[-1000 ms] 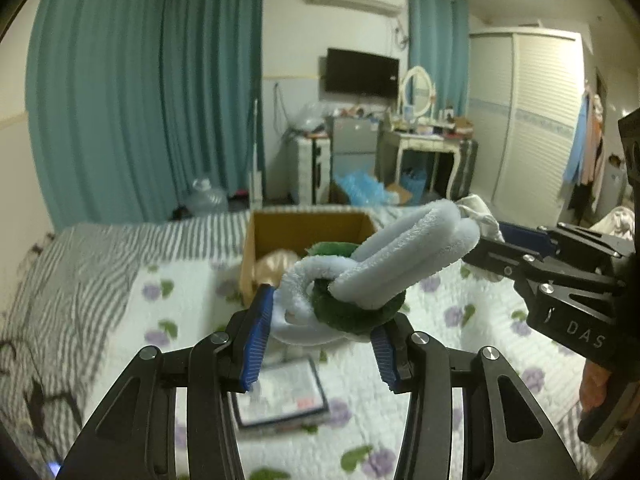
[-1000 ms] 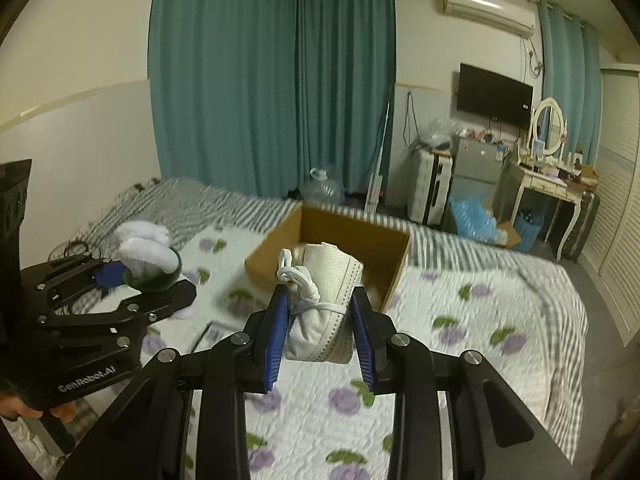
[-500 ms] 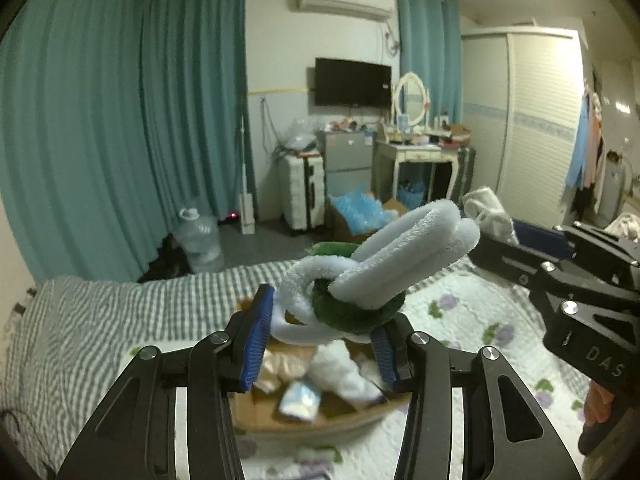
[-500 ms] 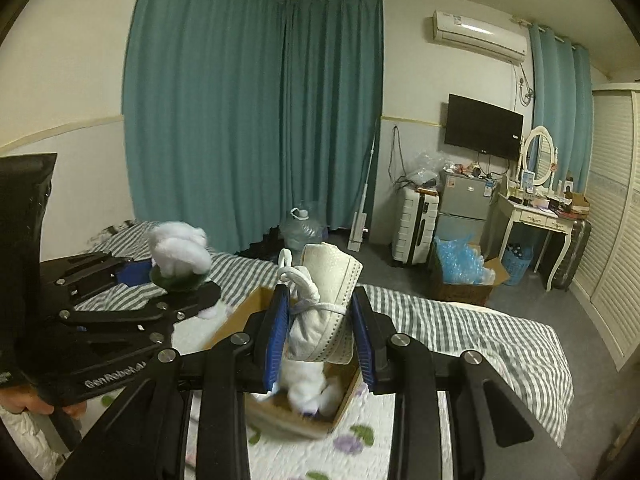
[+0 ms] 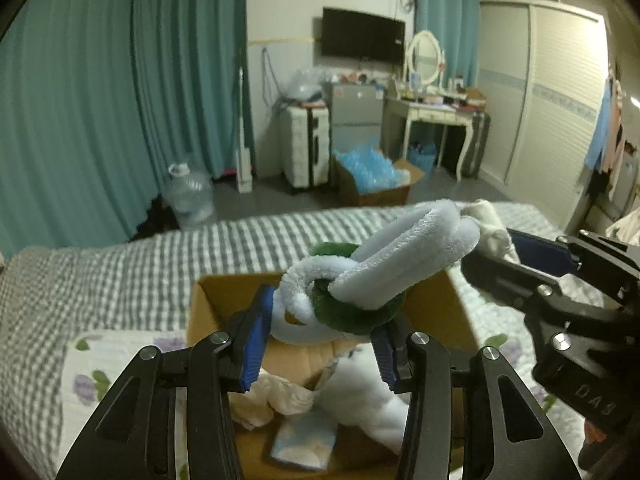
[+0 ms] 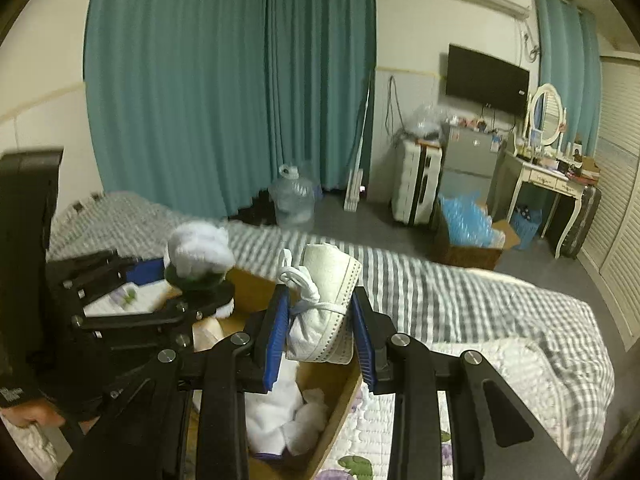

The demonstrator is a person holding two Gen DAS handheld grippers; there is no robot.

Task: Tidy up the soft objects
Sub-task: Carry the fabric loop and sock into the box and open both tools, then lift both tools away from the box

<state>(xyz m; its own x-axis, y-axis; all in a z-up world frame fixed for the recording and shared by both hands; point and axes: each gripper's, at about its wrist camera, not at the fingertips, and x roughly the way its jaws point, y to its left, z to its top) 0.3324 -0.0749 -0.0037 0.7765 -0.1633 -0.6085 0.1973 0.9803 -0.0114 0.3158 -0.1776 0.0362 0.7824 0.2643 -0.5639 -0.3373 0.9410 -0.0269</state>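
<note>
Both grippers hang angled down over the cardboard box (image 5: 430, 312) on the bed (image 5: 100, 264), each one loaded.

The left gripper (image 5: 320, 344) is clamped on one plush toy (image 5: 380, 272), pale blue loops round a green ring, right above the box's opening. The right gripper (image 6: 320, 344), just beside it, squeezes one white sneaker (image 6: 324, 300) tight, laces up, over the box's near corner. Two claws, two soft items in the air. Down in the single box: a white plush (image 6: 280, 408), some cream fabric (image 5: 272, 396) and a small packet (image 5: 304, 436).
</note>
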